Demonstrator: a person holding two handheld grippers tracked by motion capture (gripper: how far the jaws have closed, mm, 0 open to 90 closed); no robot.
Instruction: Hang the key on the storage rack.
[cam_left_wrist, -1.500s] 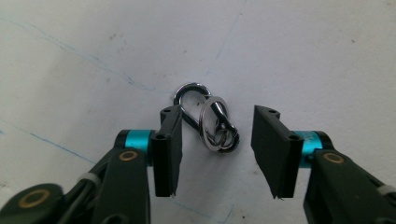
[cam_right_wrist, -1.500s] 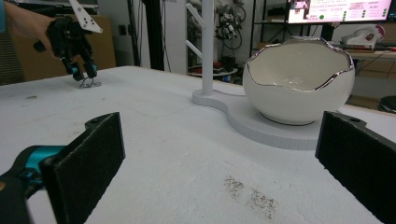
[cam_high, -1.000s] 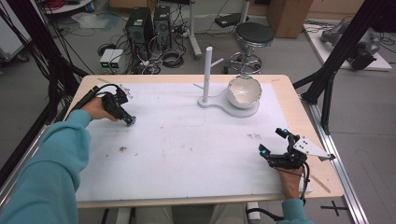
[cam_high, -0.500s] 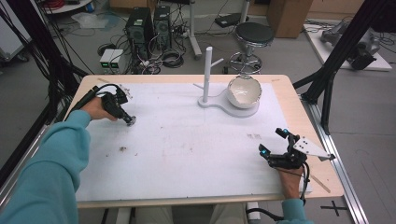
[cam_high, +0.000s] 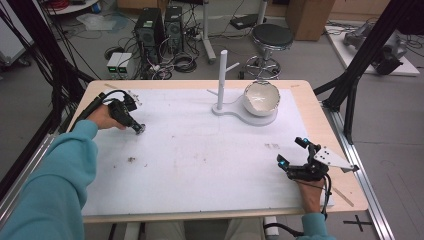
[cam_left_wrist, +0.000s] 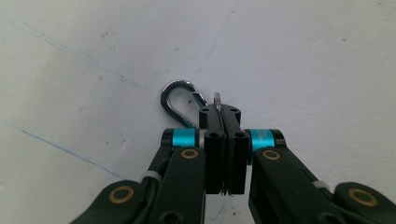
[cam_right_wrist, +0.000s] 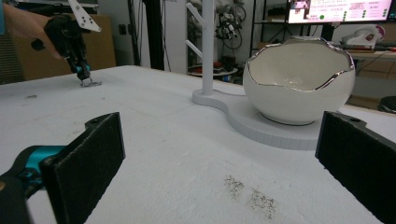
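At the table's far left my left gripper (cam_high: 138, 128) points down at the white mat (cam_high: 200, 150). In the left gripper view its jaws (cam_left_wrist: 219, 112) are shut on a thin metal ring (cam_left_wrist: 217, 99) joined to a silver carabiner (cam_left_wrist: 179, 100), which rests on the mat. The right gripper view shows that carabiner (cam_right_wrist: 90, 84) far off, under the left gripper (cam_right_wrist: 80, 70). My right gripper (cam_high: 291, 152) rests near the front right corner, open, with its black pads (cam_right_wrist: 100, 144) wide apart and nothing between them.
A white egg-shaped bowl (cam_high: 261, 97) with a silver jagged rim sits on a white base (cam_high: 235, 111) at the back centre, beside an upright white post (cam_high: 223, 75) with short branches. Dark specks (cam_high: 132, 160) mark the mat. Beyond the table stand a stool (cam_high: 272, 37) and computer cases (cam_high: 160, 25).
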